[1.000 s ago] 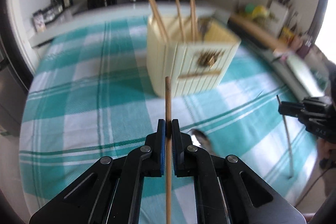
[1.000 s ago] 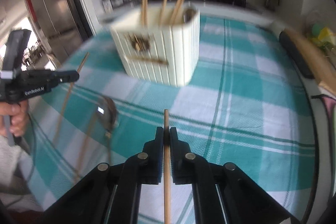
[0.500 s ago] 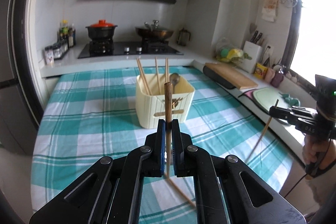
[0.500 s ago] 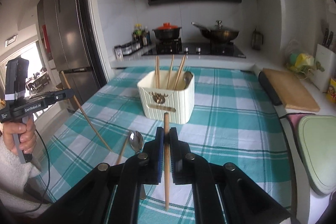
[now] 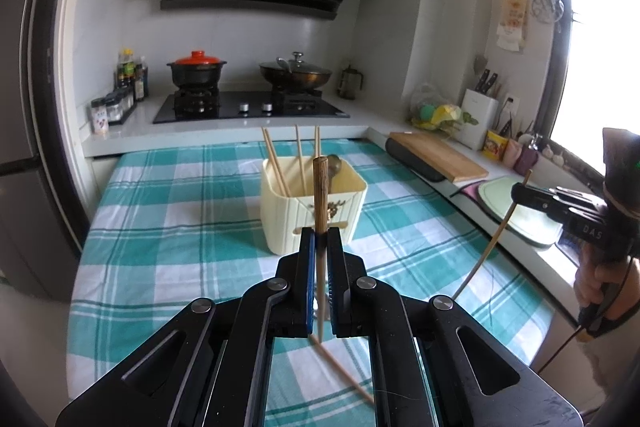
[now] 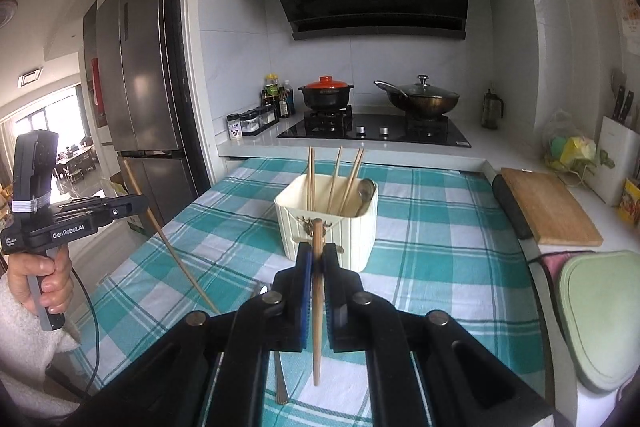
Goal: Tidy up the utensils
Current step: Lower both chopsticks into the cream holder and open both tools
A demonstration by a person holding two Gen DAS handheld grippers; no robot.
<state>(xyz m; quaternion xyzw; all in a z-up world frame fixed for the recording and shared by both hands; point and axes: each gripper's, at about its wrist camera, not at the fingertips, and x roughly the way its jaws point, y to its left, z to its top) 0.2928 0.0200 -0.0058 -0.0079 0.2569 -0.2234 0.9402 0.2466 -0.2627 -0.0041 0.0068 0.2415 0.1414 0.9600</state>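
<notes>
Both tongs, left [image 5: 320,243] and right [image 6: 317,255], clamp wooden chopsticks [image 5: 319,203]; next, lower them into the cream ribbed holder [image 5: 280,223] at twelve o'clock.

The left gripper [image 5: 320,243] clamps an upright chopstick [image 5: 320,195] before the cream utensil holder [image 5: 316,215]; the right gripper [image 5: 520,193] pinches another chopstick [image 5: 490,247], tilted.

Both wrist views face the stove [image 5: 250,105] across the table [image 6: 440,227], sharing the utensil holder [image 5: 312,215].
</notes>
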